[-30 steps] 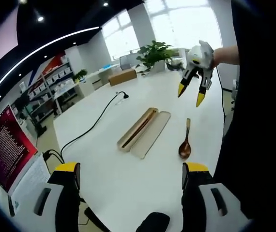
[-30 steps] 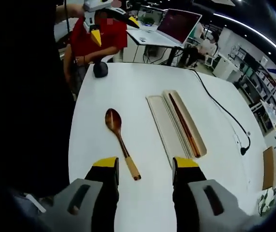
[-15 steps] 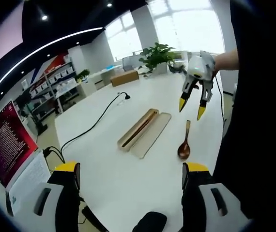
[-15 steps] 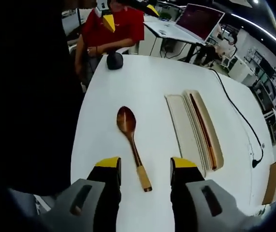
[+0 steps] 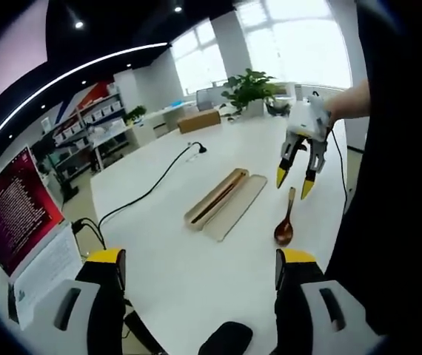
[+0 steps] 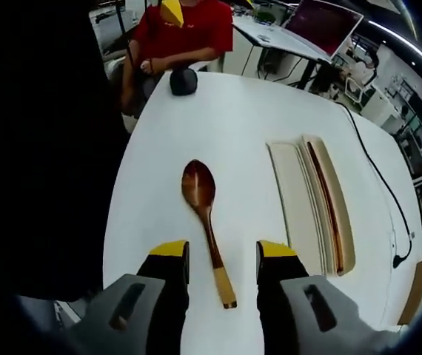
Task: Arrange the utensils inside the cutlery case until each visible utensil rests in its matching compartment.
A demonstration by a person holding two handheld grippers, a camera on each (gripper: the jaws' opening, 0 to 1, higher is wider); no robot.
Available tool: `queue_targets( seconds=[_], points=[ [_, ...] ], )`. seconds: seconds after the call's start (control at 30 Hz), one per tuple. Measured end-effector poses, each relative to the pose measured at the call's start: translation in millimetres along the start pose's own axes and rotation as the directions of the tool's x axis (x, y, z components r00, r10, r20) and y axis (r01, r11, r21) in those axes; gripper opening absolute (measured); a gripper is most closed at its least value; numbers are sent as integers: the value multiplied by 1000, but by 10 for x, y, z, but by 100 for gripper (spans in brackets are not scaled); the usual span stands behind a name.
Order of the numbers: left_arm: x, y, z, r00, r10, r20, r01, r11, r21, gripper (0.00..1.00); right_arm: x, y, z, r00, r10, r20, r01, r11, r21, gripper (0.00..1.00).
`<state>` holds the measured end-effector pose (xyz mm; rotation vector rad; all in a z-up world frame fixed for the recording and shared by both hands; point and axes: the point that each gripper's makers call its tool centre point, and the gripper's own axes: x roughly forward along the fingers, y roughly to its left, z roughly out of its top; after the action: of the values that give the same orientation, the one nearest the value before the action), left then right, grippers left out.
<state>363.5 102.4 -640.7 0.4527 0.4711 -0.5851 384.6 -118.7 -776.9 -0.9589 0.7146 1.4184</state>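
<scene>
Lying between the open, empty right hand-held gripper (image 6: 222, 259) jaws: dark wooden spoon (image 6: 206, 220), pale-tipped handle.

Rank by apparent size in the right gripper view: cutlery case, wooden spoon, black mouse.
1. cutlery case, longest and widest
2. wooden spoon, somewhat shorter and much narrower
3. black mouse, smallest, though it lies farther from the camera, so its true size is unsure

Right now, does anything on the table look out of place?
Yes: the wooden spoon lies on the bare table beside the open cutlery case, not in a compartment. The chopsticks already rest inside the case. The right gripper, open, straddles the spoon's handle.
</scene>
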Motion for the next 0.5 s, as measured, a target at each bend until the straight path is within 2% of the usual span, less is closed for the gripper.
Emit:
queue_targets(
  seconds=[0.07, 0.17, 0.33, 0.43, 0.5],
  points=[
    [-11, -7, -11, 1000, 2, -1, -2, 1000, -3, 85, 38, 28, -4, 1000, 13, -9, -13, 1000, -5, 31],
    [9, 35, -143, 1000, 7, -2, -7, 1000, -7, 85, 104, 49, -15, 999, 29, -24, -29, 999, -14, 27],
    [22, 78, -269, 1000, 13, 7, -13, 1000, -11, 85, 215, 94, -41, 996, 66, -53, -68, 998, -19, 26],
    [-21, 68, -239, 1000, 18, 5, -18, 1000, -10, 85, 268, 110, -34, 994, 89, -65, -91, 996, -21, 26],
    [-27, 88, -297, 1000, 20, 3, -20, 1000, -14, 85, 300, 113, -44, 992, 99, -78, -101, 995, -24, 25]
  ],
)
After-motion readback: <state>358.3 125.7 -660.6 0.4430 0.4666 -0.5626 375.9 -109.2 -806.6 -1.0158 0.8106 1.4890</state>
